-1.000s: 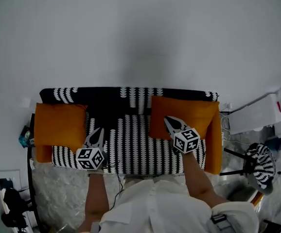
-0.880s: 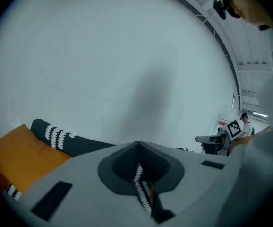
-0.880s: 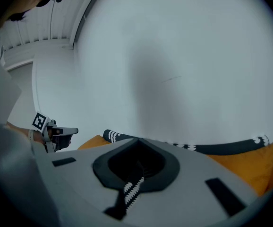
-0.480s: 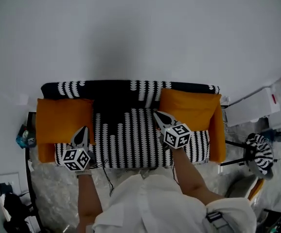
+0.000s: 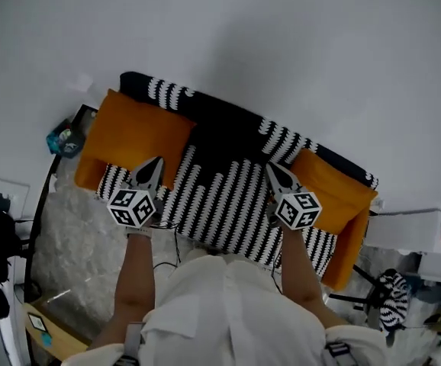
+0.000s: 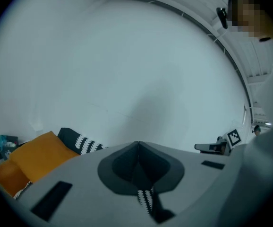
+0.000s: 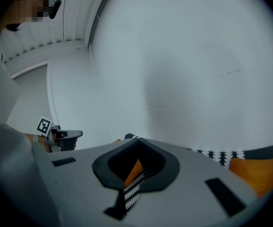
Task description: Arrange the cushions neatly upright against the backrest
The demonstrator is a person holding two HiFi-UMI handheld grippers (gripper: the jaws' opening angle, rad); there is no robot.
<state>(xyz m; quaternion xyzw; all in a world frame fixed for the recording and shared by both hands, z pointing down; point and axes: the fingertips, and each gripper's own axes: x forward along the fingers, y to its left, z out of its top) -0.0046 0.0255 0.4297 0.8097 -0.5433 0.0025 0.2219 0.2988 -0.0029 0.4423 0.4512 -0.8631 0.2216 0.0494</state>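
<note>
Now, with left gripper and right gripper closed and empty, I judge both cushions placed; next I'd only straighten them.

The left forearm and right forearm reach up from the lower middle of the frame, well apart. The left gripper sits left of centre and the right gripper right of centre. Both have their jaws pressed together, empty, tips pointing up-frame.
</note>
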